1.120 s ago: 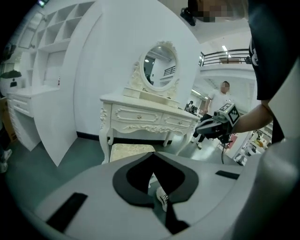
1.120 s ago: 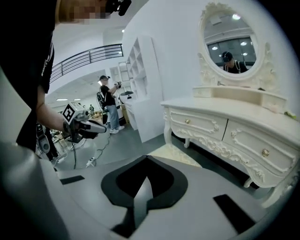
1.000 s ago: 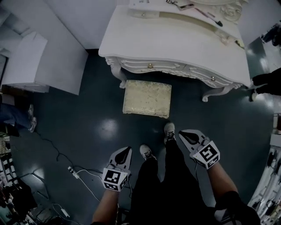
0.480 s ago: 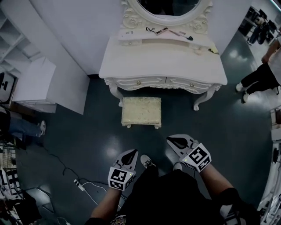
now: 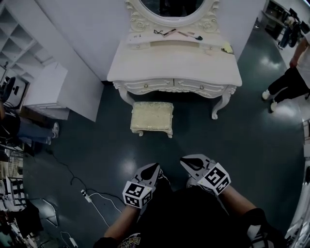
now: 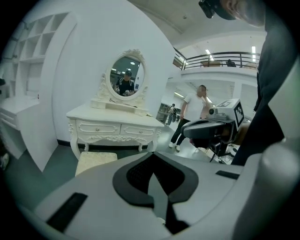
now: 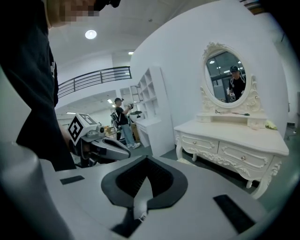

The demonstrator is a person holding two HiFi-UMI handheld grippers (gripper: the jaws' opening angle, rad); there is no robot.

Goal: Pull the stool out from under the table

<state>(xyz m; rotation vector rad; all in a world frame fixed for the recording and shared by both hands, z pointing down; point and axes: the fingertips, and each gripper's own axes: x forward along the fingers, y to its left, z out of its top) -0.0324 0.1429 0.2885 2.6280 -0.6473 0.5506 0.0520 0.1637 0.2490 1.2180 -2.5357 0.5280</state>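
Note:
The cream cushioned stool (image 5: pixel 151 118) stands on the dark floor just in front of the white dressing table (image 5: pixel 174 63), toward its left legs. My left gripper (image 5: pixel 155 167) and right gripper (image 5: pixel 184 161) hang low near my legs, well short of the stool, both shut and holding nothing. In the left gripper view the shut left gripper (image 6: pixel 153 174) points at the stool (image 6: pixel 95 161) and table (image 6: pixel 117 123), with the right gripper (image 6: pixel 206 129) beside it. In the right gripper view the right gripper (image 7: pixel 146 181) is shut, with the table (image 7: pixel 234 140) ahead on the right.
A white shelf unit (image 5: pixel 46 89) stands left of the table. White cables and a plug strip (image 5: pixel 87 195) lie on the floor at my left. One person (image 5: pixel 293 75) stands at the right, another (image 5: pixel 24 130) at the left edge. An oval mirror (image 5: pixel 169 6) tops the table.
The table and stool now look farther off and the mirror has come into view. Both grippers stay shut and low near my legs. The stool keeps its place before the table.

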